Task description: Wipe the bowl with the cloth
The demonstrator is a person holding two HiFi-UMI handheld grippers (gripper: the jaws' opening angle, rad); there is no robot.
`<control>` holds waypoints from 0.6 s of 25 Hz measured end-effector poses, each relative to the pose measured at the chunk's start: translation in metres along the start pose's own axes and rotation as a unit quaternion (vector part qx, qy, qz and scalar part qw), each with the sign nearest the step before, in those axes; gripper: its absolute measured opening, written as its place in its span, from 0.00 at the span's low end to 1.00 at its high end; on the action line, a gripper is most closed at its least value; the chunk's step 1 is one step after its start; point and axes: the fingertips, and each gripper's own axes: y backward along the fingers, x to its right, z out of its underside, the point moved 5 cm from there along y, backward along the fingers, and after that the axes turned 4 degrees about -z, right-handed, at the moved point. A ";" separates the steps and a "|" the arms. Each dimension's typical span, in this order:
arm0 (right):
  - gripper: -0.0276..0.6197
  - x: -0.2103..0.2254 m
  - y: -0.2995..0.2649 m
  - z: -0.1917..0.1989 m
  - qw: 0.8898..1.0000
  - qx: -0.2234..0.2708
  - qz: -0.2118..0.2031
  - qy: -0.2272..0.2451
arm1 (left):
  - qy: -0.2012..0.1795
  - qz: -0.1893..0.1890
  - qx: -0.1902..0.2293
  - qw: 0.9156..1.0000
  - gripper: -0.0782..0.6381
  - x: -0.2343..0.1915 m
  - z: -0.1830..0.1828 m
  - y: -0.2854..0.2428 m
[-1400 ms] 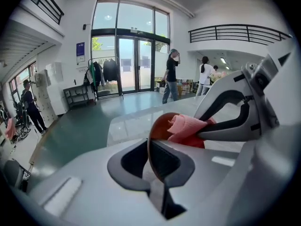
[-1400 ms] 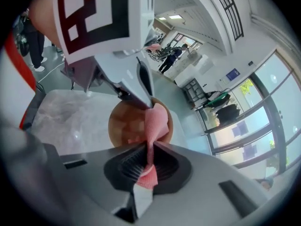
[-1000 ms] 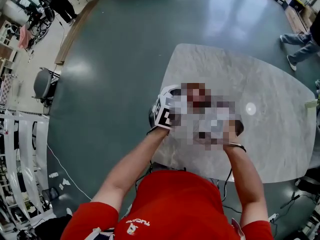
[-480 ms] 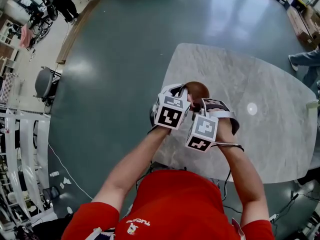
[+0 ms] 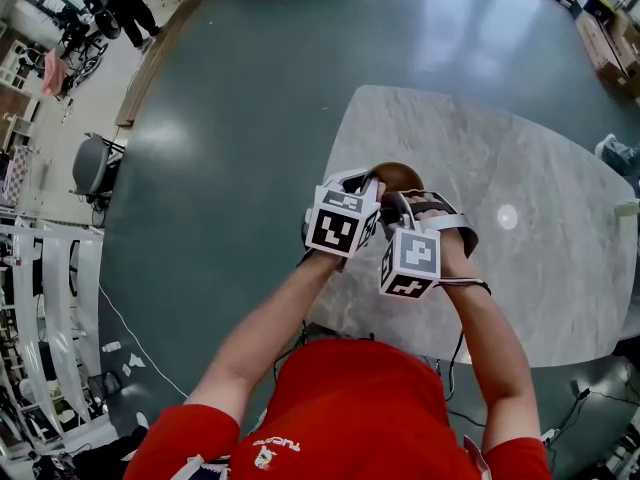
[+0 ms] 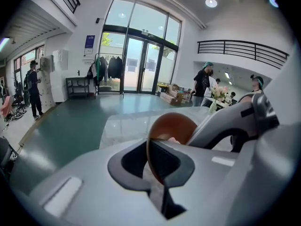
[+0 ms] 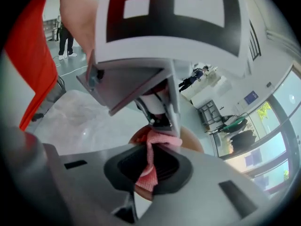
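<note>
Gripping the brown bowl by its rim with the left gripper, jaws clenched on the thin edge. Holding it up off the grey marbled table, above the table's left part and close to its near edge. Tipped on its side, with the rim running upright between the pads and the rounded outside bulging above them.

Pinching a pink cloth in the right gripper, jaws clamped on a bunched fold. Upper end of the cloth pressed against the bowl, right where the tip of the left gripper meets the rim; lower end hanging down between the right jaws. From the left gripper view, only a sliver of pink peeking out past the rim.

Both grippers crowded together above that same near-left part of the table, marker cubes side by side and nearly touching, the right one slightly nearer the table's near edge. Bare forearms reaching in from a red shirt just off that edge.

Beyond the table's far side, green floor, tall glass doors, a rack of dark clothes and several people standing.
</note>
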 end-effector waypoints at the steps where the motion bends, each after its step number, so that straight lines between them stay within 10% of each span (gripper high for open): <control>1: 0.07 0.002 0.000 0.001 1.000 -0.001 0.007 -0.002 | 0.000 0.002 0.000 1.000 0.13 0.002 -0.001 0.000; 15: 0.07 0.028 0.007 0.018 0.992 -0.038 0.098 -0.063 | 0.000 0.008 -0.015 1.000 0.12 0.005 0.006 0.002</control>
